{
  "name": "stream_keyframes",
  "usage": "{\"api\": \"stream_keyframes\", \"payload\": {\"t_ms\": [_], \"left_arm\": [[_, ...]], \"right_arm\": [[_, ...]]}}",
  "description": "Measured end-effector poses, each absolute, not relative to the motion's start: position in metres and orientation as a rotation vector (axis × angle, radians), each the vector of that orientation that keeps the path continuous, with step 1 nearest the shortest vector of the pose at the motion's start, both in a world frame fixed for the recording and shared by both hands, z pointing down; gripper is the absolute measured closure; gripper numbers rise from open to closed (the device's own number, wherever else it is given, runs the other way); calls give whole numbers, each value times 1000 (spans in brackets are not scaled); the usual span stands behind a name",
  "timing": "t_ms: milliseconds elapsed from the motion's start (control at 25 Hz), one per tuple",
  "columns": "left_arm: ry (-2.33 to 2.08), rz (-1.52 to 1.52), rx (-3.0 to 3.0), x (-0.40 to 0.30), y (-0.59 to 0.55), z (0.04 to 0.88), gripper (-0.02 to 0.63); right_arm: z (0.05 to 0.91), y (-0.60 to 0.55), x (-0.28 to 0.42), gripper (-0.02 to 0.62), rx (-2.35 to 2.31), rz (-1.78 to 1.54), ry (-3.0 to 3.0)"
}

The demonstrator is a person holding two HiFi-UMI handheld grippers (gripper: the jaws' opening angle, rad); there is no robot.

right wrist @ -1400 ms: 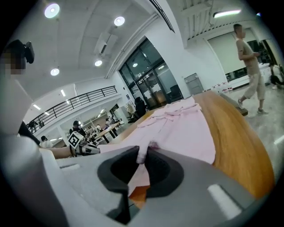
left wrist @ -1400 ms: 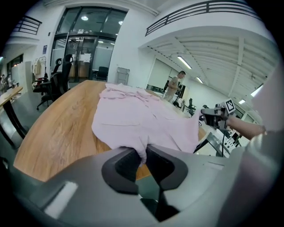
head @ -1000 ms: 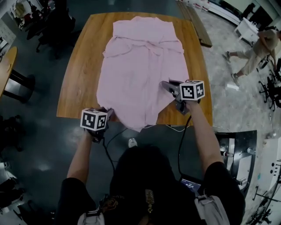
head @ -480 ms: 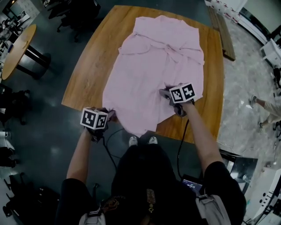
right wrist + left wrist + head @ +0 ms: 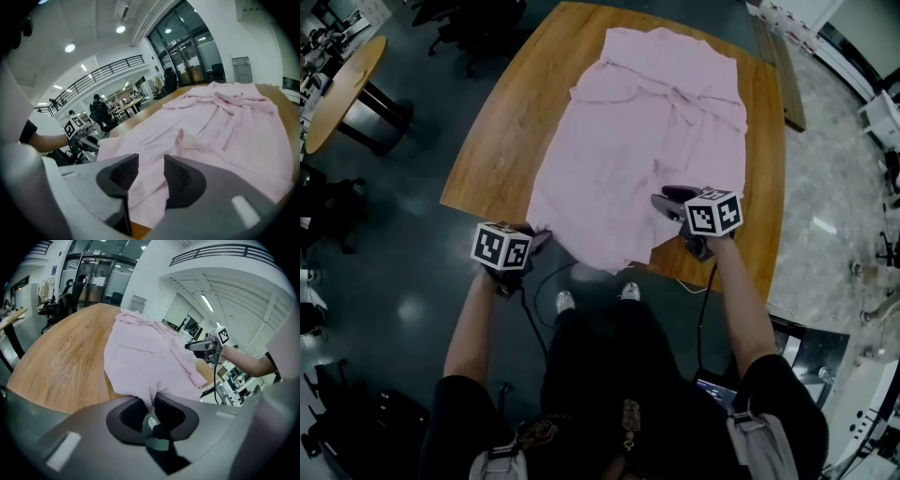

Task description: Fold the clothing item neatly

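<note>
L gripper (image 5: 149, 405) jaws narrow, pinching the pink garment (image 5: 647, 141) at its near corner, 7 o'clock; R gripper (image 5: 151, 161) jaws wide, just been opening, cloth loose btwn them at 5 o'clock. Both forearms reach fwd, grippers tilted down. 1 garment, 2 grippers, 1 wooden table (image 5: 502, 141): garment flat on it, long axis approx 6–12 o'clock.

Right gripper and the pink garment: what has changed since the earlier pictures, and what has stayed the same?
The right gripper has just been opening its jaws; it seems to have let go of the pink garment, which now lies loose between them. Unchanged: the left gripper stays clamped on the near hem corner, and the garment stays spread on the wooden table.
</note>
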State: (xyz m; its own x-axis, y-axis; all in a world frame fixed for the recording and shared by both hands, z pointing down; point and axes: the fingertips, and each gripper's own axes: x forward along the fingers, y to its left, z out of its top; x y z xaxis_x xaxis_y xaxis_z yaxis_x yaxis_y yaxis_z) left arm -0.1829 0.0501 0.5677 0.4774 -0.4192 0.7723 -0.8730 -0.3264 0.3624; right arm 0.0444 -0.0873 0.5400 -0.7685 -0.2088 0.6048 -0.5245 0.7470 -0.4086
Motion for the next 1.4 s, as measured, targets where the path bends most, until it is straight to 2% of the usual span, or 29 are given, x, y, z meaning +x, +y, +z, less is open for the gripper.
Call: {"api": "stream_keyframes", "payload": {"t_ms": [360,600,920,1240,1400], "left_arm": [[-764,724,2207,-166,41,522,558],[-673,746,2259,-115,-7,502,560],[-701,803,2207,-41,-90,500,563],[-741,942,2108,-5,-147,543,558],[-688,1034,2075,2,-160,572,519]], "right_arm": [[519,0,-24,440,644,797,-2431],[541,12,14,463,759,795,-2331],[572,33,35,517,533,769,-2304],[579,35,36,523,485,809,-2305],[584,33,40,523,518,842,-2290]]}}
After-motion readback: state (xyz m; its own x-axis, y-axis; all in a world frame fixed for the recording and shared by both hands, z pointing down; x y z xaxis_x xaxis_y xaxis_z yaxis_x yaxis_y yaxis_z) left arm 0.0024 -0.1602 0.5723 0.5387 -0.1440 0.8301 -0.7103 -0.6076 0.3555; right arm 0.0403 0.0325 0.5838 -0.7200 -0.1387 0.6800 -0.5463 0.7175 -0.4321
